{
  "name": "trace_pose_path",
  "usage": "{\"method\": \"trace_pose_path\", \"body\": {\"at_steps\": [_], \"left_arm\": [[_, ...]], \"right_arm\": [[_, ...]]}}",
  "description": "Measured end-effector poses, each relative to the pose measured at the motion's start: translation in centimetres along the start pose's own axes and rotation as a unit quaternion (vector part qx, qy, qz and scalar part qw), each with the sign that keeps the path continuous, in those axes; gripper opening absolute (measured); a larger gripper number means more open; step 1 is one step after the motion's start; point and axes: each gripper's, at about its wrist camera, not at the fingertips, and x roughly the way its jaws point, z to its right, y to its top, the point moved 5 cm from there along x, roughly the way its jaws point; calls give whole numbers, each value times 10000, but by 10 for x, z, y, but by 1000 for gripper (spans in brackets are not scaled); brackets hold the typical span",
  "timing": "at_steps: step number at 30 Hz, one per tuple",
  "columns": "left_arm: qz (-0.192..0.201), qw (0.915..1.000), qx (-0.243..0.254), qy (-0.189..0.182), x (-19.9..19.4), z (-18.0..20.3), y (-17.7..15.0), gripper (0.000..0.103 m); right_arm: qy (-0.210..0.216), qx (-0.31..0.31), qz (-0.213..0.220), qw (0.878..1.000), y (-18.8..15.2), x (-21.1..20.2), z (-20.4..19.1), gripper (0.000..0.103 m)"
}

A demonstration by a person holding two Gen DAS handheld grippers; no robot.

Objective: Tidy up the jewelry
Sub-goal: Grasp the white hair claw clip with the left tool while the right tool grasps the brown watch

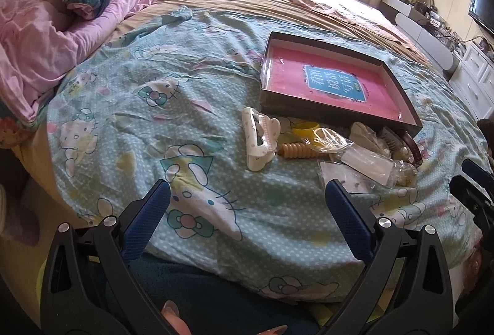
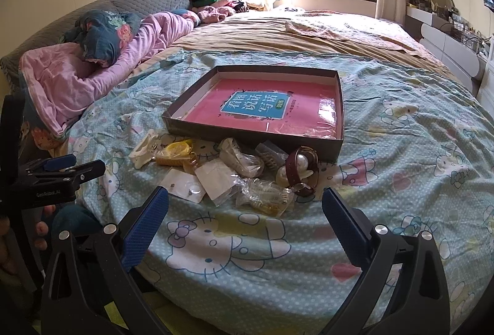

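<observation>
On the Hello Kitty bedsheet [image 2: 247, 242], bagged jewelry [image 2: 265, 196] heaps just before the shallow box [image 2: 173, 121], its pink book [image 2: 256, 109] lengthwise away; left gripper [image 1: 247, 189] and right gripper [image 2: 245, 196] gape empty.

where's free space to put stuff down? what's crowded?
Free: the box floor, holding only the pink book; bare bedsheet right of the box; sheet between the open right gripper and the pile; sheet left of the white hair claw by the open left gripper. Crowded: the bagged jewelry pile against the box's near wall.
</observation>
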Motion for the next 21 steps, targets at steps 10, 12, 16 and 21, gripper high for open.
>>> {"method": "trace_pose_path", "body": {"at_steps": [10,12,16,21], "left_arm": [[-272,9993,-189,-147,37,-10,22,94],[-325,9990,-218,-201,45,-10,25,94],[-490,9984,-214,-199,63,-8,30,94],[-648,9971,-242,-316,79,-6,31,78]], "right_arm": [[-322,374,-25,9988,17,19,46,99],[-326,470,-84,9983,17,26,54,99],[-229,666,-262,9972,16,40,68,99],[49,1098,-543,9925,9,61,78,99]]}}
